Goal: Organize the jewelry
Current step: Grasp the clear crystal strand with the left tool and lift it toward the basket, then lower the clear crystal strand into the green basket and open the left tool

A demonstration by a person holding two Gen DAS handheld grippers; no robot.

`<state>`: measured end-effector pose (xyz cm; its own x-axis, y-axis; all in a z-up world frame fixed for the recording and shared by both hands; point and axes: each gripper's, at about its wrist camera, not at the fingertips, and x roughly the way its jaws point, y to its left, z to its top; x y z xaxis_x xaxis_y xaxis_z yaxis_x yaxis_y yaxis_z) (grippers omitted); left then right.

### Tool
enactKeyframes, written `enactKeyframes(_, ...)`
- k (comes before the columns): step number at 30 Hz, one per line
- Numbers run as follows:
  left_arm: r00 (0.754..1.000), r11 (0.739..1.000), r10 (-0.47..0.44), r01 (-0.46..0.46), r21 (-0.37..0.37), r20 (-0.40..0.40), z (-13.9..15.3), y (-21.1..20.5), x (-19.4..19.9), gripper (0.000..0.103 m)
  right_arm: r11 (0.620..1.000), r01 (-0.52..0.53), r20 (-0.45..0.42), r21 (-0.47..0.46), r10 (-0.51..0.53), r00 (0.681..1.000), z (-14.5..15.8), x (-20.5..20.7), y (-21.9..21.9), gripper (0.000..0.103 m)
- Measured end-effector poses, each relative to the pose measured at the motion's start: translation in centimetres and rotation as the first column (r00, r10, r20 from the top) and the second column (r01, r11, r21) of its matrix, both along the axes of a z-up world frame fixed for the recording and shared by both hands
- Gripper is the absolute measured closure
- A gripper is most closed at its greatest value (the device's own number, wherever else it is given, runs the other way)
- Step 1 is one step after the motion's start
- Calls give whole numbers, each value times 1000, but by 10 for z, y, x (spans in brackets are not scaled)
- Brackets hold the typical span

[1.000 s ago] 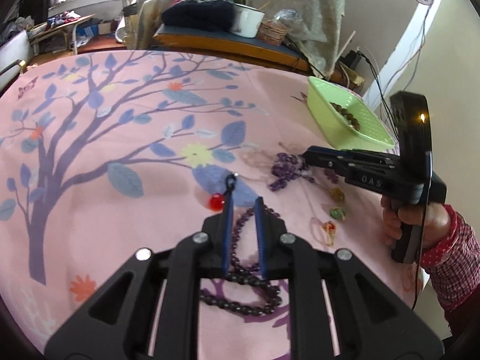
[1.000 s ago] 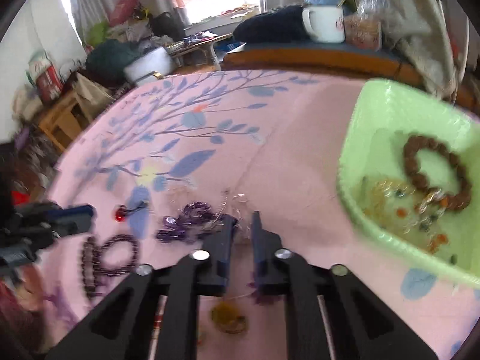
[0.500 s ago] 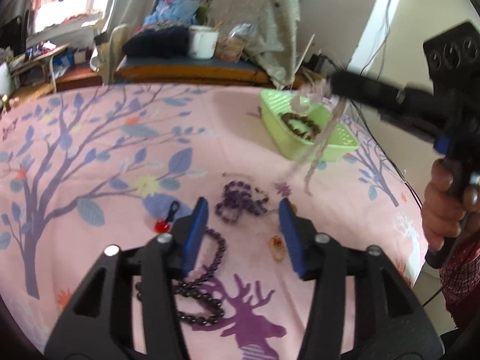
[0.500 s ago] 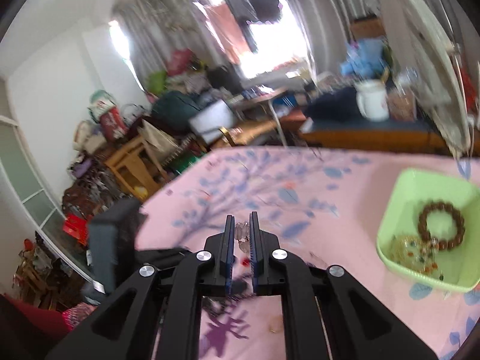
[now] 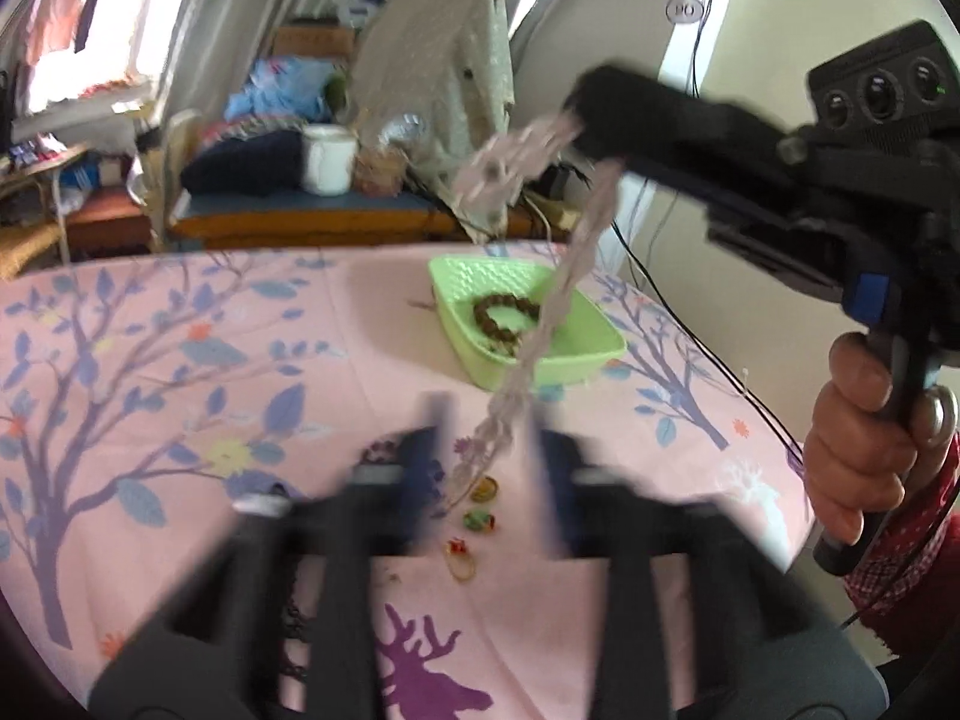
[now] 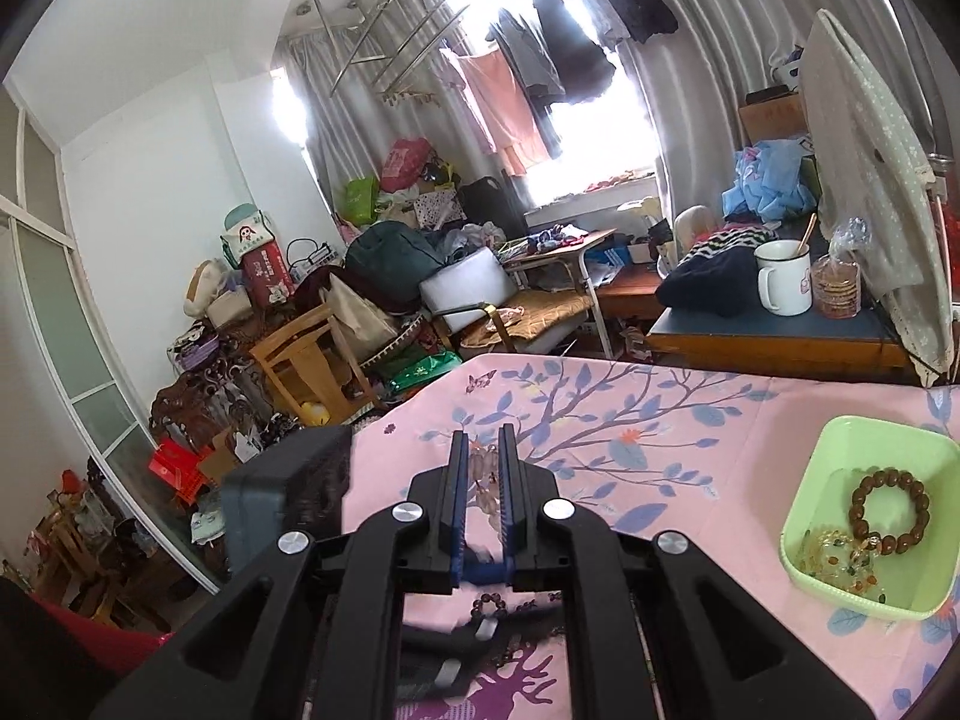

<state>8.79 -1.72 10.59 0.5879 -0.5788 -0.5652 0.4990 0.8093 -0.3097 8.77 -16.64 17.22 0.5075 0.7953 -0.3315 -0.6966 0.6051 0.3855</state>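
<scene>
Nearest us, the left claw point(image 5: 486, 420) is blurred and closing, its pads apart, with the lower end of a pale bead strand point(image 5: 564, 276) dangling between them. Just beyond its fingers, small coloured charms point(image 5: 480, 504) lie on the pink worktop point(image 5: 180, 420), and dark beads point(image 5: 294, 630) show under the left finger. The strand rises to the right claw point(image 6: 480, 462), which we hold up in the right hand point(image 5: 858, 450). That claw is clamped narrow on the strand's upper end, above the worktop. Farther back sits a green tray point(image 5: 576, 354) holding a brown bracelet point(image 5: 504, 309). A white mug point(image 5: 327, 159) stands on furniture behind.
</scene>
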Motion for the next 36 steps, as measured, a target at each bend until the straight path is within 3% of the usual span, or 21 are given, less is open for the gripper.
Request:
enactKeyframes(4,1000,1000,-9,8,-26,-10,3,1,7,98,999,40,7,-5,-40,999,-3,3,-12,103)
enactKeyframes(8,1000,998,-20,21,-52,9,29,-4,20,98,995,99,3,6,-99,995,0,13,-33,103)
enactKeyframes(14,997,993,-36,44,-107,75,86,-36,63,98,976,215,28,37,-216,976,18,34,-77,103)
enactKeyframes(19,994,990,-62,72,-122,87,99,-79,98,98,949,311,42,50,-313,949,24,53,-115,103)
enactKeyframes(23,995,991,-77,83,-103,55,81,-113,123,98,929,369,15,32,-369,929,2,68,-140,103)
enactKeyframes(27,997,995,-75,73,-66,-35,39,-130,144,98,919,395,-66,-6,-394,917,-48,84,-154,103)
enactKeyframes(32,981,996,-44,57,64,-187,-21,-142,160,97,907,415,-183,-68,-420,889,-116,97,-159,103)
enactKeyframes(34,963,989,-29,67,134,-269,-42,-142,164,97,910,410,-231,-62,-413,881,-139,99,-158,103)
enactKeyframes(36,955,982,-19,73,172,-295,-50,-135,163,97,920,390,-278,-34,-384,880,-148,100,-156,103)
